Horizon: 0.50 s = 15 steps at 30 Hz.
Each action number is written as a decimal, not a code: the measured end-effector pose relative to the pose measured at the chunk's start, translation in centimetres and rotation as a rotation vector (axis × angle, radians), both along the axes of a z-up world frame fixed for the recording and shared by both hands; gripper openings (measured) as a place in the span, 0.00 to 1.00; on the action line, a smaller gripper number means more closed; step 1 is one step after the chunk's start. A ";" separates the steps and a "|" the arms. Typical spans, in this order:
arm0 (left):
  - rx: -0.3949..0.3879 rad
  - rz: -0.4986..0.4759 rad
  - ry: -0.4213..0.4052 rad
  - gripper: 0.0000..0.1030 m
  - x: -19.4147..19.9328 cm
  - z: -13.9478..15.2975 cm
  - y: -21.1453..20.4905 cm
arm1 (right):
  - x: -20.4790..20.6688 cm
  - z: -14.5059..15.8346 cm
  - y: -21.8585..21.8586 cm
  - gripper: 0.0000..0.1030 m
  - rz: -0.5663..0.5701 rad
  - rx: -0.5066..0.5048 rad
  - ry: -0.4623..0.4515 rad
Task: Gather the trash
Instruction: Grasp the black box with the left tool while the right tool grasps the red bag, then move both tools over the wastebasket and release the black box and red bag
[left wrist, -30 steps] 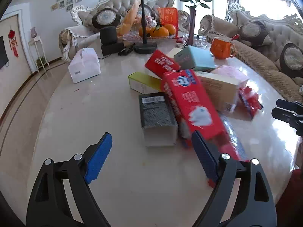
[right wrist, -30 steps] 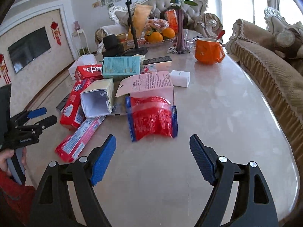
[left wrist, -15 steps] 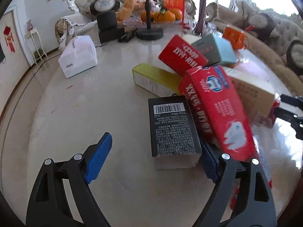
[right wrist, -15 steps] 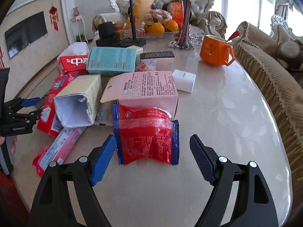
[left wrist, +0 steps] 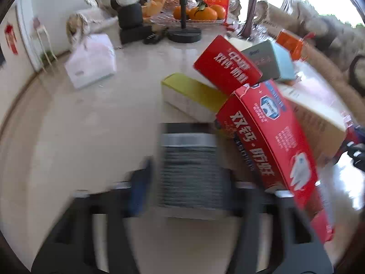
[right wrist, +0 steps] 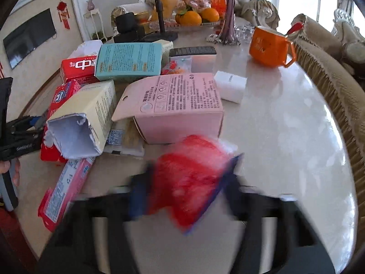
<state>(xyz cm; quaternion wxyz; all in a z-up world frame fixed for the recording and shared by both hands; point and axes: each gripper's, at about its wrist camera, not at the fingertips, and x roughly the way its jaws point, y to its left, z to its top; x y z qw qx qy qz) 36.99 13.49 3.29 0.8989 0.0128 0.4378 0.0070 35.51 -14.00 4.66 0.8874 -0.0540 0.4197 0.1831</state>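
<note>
A pile of empty boxes lies on the marble table point(left wrist: 68, 137). In the left wrist view my left gripper point(left wrist: 187, 182) has its blue pads against both sides of a dark grey box point(left wrist: 189, 166), blurred by motion. A long red toothpaste box point(left wrist: 269, 141) leans beside it. In the right wrist view my right gripper point(right wrist: 184, 185) is shut on a red snack bag with blue edges point(right wrist: 189, 180), also blurred. A pink box point(right wrist: 175, 105) and a torn cream carton point(right wrist: 79, 121) lie just behind it.
A yellow box point(left wrist: 191, 93), a red box point(left wrist: 225, 64) and a teal box point(right wrist: 130, 61) fill the pile. An orange mug point(right wrist: 269, 45), a small white box point(right wrist: 230, 86), a vase point(right wrist: 228, 11), a fruit tray point(left wrist: 196, 13) and a white tissue box point(left wrist: 91, 64) stand around. Sofas ring the table.
Both grippers moved forward and closed: the left around the dark grey box, the right around the red snack bag, which now looks tilted and lifted.
</note>
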 end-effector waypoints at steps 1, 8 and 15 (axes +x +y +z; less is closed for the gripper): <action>-0.015 -0.002 0.003 0.39 -0.1 0.0 0.1 | -0.4 0.1 -0.4 0.37 -0.007 0.016 -0.003; -0.066 -0.001 -0.016 0.39 -2.3 1.0 0.7 | -2.6 1.0 -2.0 0.36 -0.015 0.078 -0.020; -0.089 -0.045 -0.094 0.39 -9.1 4.1 -0.5 | -7.6 3.9 -3.0 0.36 0.031 0.156 -0.084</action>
